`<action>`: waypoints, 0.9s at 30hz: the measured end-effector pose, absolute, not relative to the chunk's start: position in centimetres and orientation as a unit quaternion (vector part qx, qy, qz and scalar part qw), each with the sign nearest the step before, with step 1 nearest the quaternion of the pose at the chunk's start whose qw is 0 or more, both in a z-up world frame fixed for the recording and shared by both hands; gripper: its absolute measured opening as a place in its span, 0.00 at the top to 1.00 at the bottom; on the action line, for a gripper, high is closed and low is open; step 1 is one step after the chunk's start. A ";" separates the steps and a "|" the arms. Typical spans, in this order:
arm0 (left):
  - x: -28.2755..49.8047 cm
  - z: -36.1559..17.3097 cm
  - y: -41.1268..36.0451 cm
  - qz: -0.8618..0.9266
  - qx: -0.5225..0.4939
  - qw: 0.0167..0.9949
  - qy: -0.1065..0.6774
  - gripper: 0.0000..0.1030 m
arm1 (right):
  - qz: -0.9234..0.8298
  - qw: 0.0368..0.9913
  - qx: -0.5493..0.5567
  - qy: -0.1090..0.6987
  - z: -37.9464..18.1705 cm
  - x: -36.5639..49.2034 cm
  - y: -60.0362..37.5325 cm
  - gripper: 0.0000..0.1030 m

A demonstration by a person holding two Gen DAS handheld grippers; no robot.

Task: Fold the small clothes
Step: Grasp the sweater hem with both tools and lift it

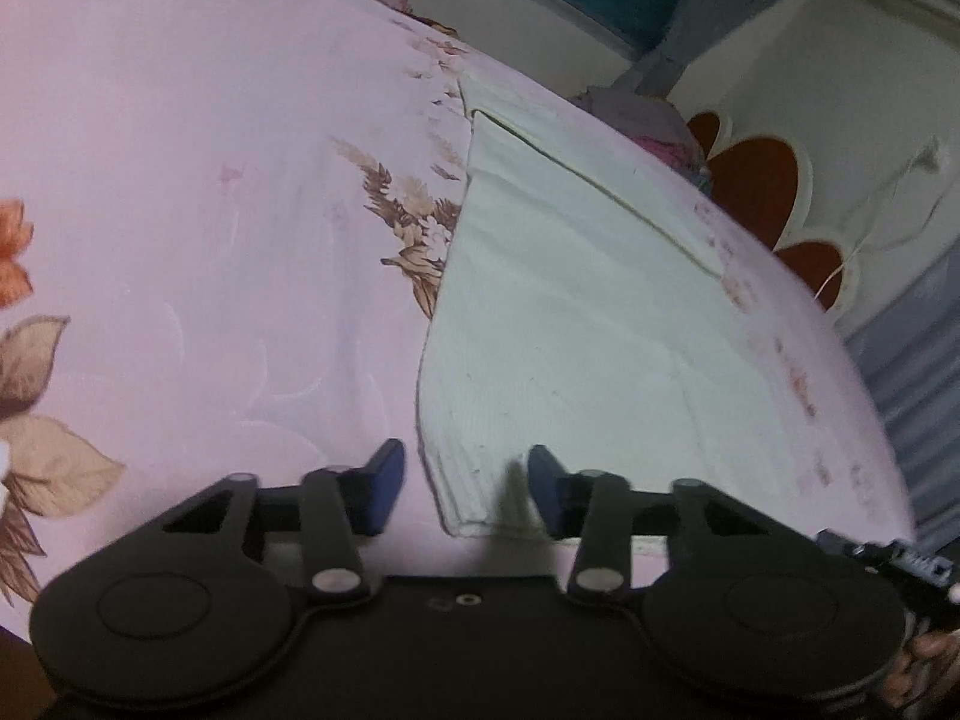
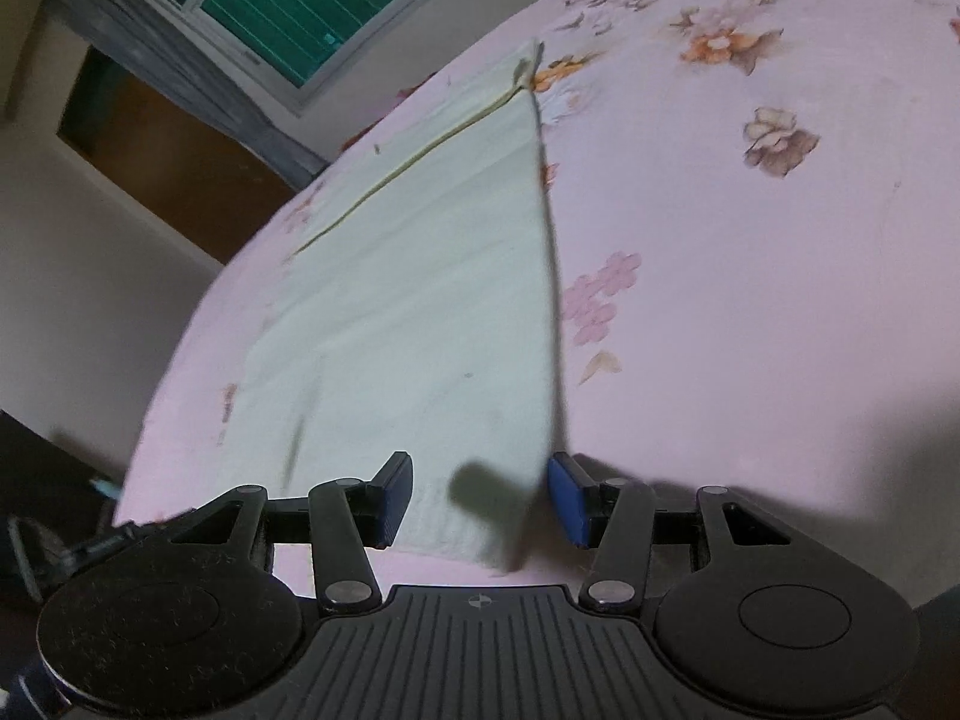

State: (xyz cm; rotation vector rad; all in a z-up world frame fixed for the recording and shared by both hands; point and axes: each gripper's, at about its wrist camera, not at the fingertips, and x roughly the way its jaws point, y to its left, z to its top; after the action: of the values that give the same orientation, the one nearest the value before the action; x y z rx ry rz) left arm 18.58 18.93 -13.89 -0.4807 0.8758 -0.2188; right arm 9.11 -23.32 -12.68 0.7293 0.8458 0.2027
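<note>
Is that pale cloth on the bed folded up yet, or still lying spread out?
Mostly spread: the pale cloth lies flat across the floral bedsheet. An edge line along its far side may be one fold; I cannot tell.

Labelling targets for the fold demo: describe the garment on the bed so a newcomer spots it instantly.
Start at the pink floral bedsheet that fills both wrist views. The pale cream cloth lies flat near the sheet's edge on the window side, its near corners between the open jaws of each gripper. It is the only plain, unprinted fabric there, a thin dark seam running along it.
</note>
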 end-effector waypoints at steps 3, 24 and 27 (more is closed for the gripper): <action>19.5 -14.4 19.6 -0.117 -0.266 0.863 0.414 0.70 | 0.099 0.841 0.357 0.394 -12.5 9.6 -23.2 0.51; 20.2 -14.1 18.8 -0.134 -0.270 0.873 0.383 0.95 | 0.123 0.859 0.359 0.344 -11.0 9.9 -23.4 0.97; 20.4 -12.4 19.1 -0.137 -0.299 0.878 0.347 0.95 | 0.121 0.869 0.336 0.343 -10.1 10.7 -23.6 0.97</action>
State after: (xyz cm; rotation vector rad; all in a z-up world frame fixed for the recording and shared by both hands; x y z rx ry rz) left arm 20.44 19.06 -12.38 -0.6231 0.7246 -0.2857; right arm 10.66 -23.55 -10.12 0.7030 0.7186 0.2534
